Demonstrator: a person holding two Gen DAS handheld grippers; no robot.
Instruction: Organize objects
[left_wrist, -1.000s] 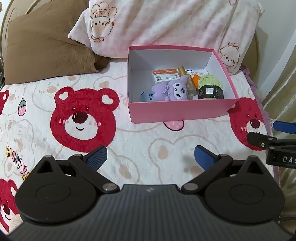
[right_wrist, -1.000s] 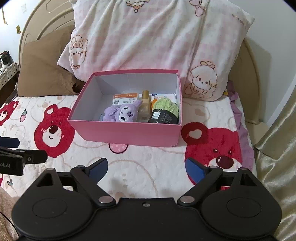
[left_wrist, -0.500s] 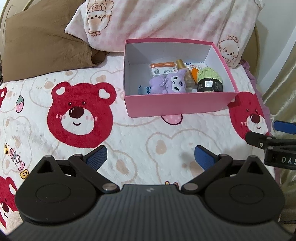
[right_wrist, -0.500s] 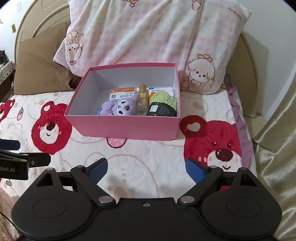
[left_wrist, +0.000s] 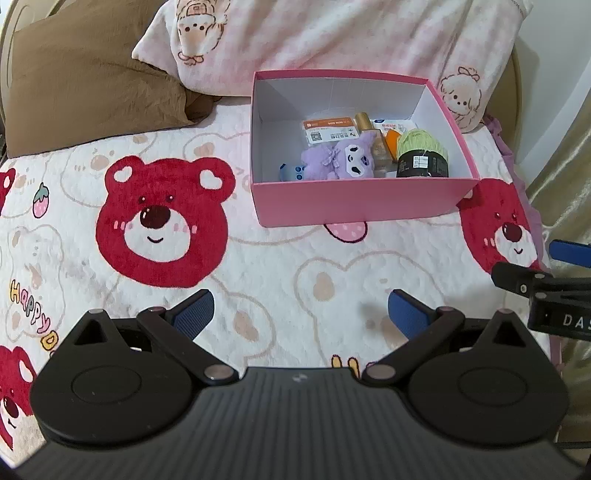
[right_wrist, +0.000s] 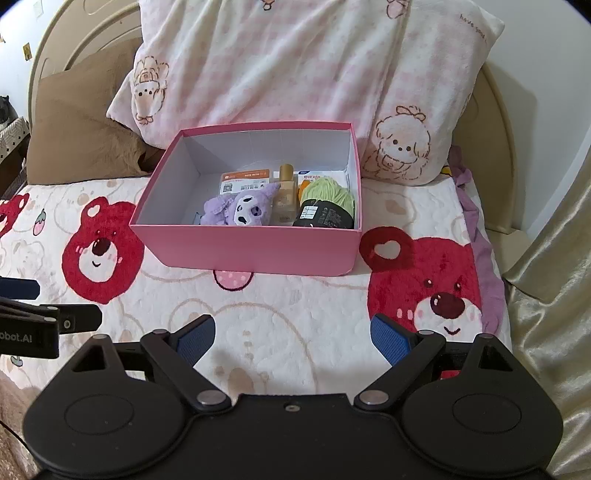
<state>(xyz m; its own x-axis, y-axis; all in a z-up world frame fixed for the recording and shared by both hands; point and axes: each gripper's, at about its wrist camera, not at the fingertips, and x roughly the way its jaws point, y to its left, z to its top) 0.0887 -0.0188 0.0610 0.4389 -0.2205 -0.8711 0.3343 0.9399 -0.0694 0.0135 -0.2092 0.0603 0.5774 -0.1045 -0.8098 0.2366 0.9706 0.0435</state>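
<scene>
An open pink box (left_wrist: 354, 203) (right_wrist: 251, 251) sits on the bed in front of the pillows. Inside lie a purple plush toy (left_wrist: 338, 162) (right_wrist: 240, 208), a green yarn ball with a black label (left_wrist: 423, 155) (right_wrist: 327, 205), a tan bottle (left_wrist: 376, 146) (right_wrist: 285, 199), an orange-and-white packet (left_wrist: 330, 129) (right_wrist: 243, 181) and a small blue item (left_wrist: 291, 172). My left gripper (left_wrist: 301, 317) hovers open over the blanket, well short of the box. My right gripper (right_wrist: 293, 338) is open too, with nothing between its fingers, and it shows at the right edge of the left wrist view (left_wrist: 546, 284).
The bed is covered by a white blanket with red bear faces (left_wrist: 162, 221) (right_wrist: 428, 288). A pink pillow (right_wrist: 295, 62) and a brown pillow (left_wrist: 85, 81) lean behind the box. A gold curtain (right_wrist: 554, 266) hangs past the bed's right edge.
Both grippers have pulled back and risen a little, so the box looks smaller and farther. Both stay open and empty; the box contents are unchanged.
</scene>
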